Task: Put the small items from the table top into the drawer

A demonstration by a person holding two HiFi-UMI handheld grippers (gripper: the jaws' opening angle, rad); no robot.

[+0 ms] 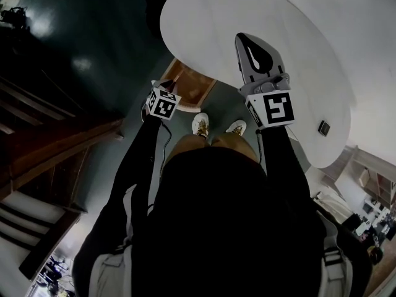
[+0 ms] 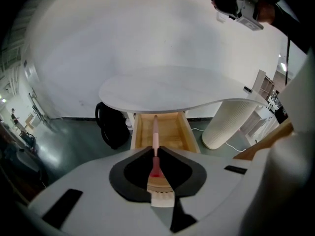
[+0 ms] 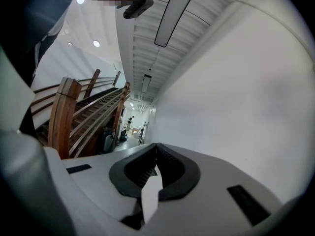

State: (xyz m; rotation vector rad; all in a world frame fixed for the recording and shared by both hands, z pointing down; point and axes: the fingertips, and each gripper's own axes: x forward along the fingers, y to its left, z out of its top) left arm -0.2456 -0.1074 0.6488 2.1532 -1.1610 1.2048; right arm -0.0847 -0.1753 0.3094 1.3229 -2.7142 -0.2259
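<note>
My left gripper (image 2: 155, 149) is shut on a slim pink stick (image 2: 155, 132) with a red lower end. The stick points forward over the open wooden drawer (image 2: 171, 132) under the white round table (image 2: 167, 87). In the head view the left gripper (image 1: 163, 84) hangs low beside the drawer (image 1: 193, 86), tilted down. My right gripper (image 1: 245, 38) is held level above the table top (image 1: 204, 23), its jaws shut with nothing between them. In its own view the right gripper (image 3: 157, 146) faces a white wall. A small dark item (image 1: 323, 127) lies near the table's right edge.
A black bag (image 2: 112, 124) stands on the floor left of the drawer. The table's ribbed white pedestal (image 2: 229, 124) rises to the right of it. A wooden staircase (image 1: 43, 147) runs along the left. The person's shoes (image 1: 201, 125) stand just before the drawer.
</note>
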